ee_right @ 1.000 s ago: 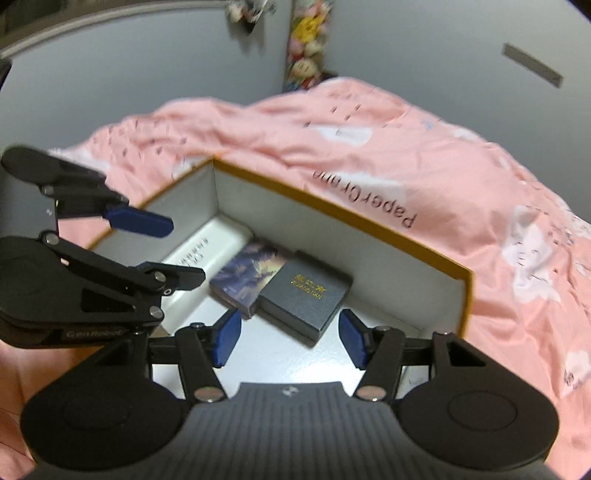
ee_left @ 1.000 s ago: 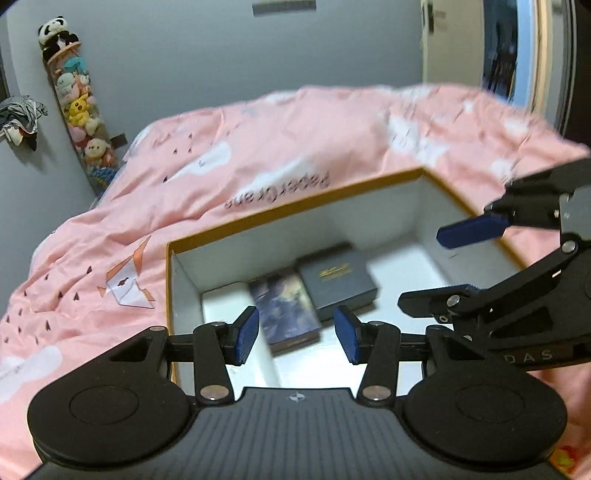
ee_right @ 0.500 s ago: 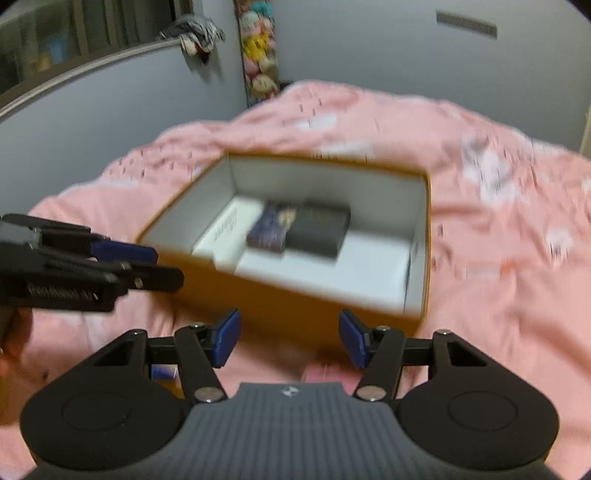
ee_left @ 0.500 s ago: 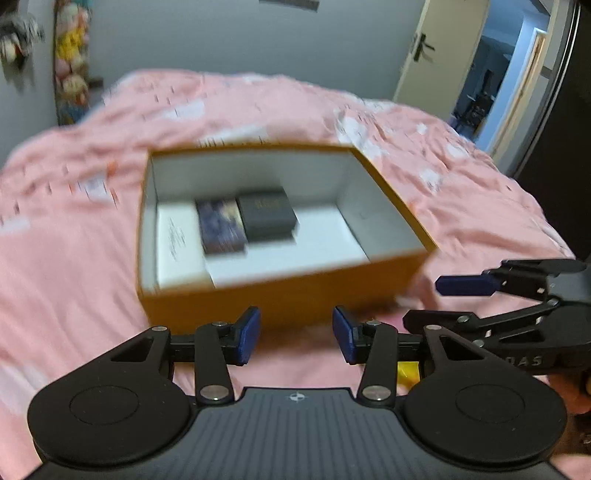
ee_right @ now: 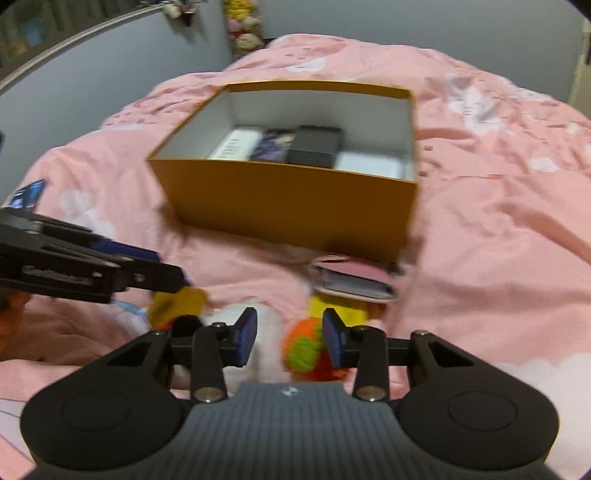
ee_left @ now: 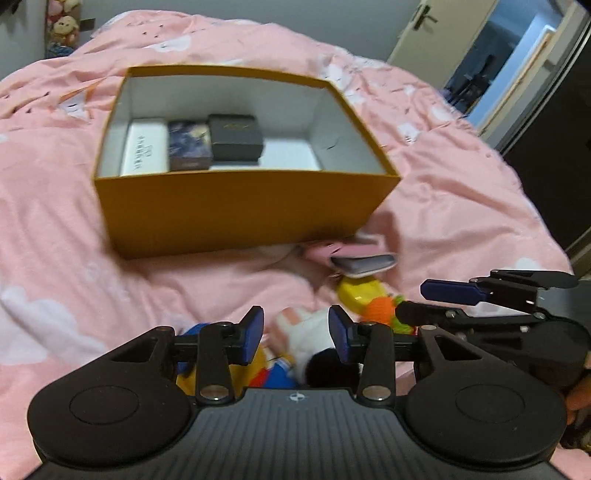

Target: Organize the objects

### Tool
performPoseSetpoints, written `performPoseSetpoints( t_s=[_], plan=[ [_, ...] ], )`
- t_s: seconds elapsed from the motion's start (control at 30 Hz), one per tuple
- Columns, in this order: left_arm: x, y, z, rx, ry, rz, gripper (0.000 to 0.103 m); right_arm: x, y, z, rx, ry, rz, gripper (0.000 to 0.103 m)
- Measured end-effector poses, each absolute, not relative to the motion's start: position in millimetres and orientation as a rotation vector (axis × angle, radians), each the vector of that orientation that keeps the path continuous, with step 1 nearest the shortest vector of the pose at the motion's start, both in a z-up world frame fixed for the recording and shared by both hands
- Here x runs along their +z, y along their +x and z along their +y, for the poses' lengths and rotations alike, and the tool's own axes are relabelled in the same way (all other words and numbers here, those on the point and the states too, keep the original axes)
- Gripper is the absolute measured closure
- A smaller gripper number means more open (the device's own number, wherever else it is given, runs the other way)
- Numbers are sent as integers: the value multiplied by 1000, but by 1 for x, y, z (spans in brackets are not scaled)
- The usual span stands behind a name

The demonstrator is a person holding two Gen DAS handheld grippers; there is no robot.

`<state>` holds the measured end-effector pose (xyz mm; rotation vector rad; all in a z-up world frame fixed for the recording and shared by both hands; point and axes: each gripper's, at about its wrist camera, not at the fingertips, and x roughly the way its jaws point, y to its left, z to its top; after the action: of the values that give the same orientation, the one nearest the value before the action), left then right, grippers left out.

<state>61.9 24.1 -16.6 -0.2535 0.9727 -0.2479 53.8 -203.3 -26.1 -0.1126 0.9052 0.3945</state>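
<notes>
An open orange box (ee_left: 236, 206) (ee_right: 291, 205) stands on the pink bed. Inside lie a white box (ee_left: 144, 149), a dark blue patterned box (ee_left: 189, 144) and a black box (ee_left: 236, 136) (ee_right: 314, 146). In front of it lie a pink case (ee_left: 364, 260) (ee_right: 354, 282), a yellow toy (ee_left: 360, 293), an orange and green knitted toy (ee_right: 304, 349) and a white plush (ee_left: 308, 328). My left gripper (ee_left: 296, 334) is open and empty above the white plush. My right gripper (ee_right: 289, 336) is open and empty above the knitted toy.
The pink duvet (ee_left: 55, 229) covers the whole bed. Grey walls stand behind, with plush toys hanging in the corner (ee_left: 62, 22). An open doorway (ee_left: 491, 62) is at the right. A blue and yellow toy (ee_left: 266, 365) lies under my left gripper.
Both grippers have drawn back out of the box and lowered over the toys in front of it. The box looks farther away now. Both stay open.
</notes>
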Motion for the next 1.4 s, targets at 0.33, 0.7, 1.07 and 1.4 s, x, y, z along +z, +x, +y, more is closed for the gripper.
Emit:
performPoseSetpoints(
  t_s=[0.33, 0.7, 1.07, 1.4],
  plan=[
    [-22, 73, 0, -322, -226, 945, 56, -57, 74, -243, 268, -38, 1046, 68],
    [-38, 81, 0, -278, -215, 991, 56, -101, 116, -247, 333, 25, 1173, 66],
    [-26, 71, 15, -213, -236, 934, 57, -43, 79, -209, 373, -161, 959, 89],
    [2, 62, 48, -93, -280, 838, 61, 2, 79, -168, 466, -301, 775, 103]
  ],
)
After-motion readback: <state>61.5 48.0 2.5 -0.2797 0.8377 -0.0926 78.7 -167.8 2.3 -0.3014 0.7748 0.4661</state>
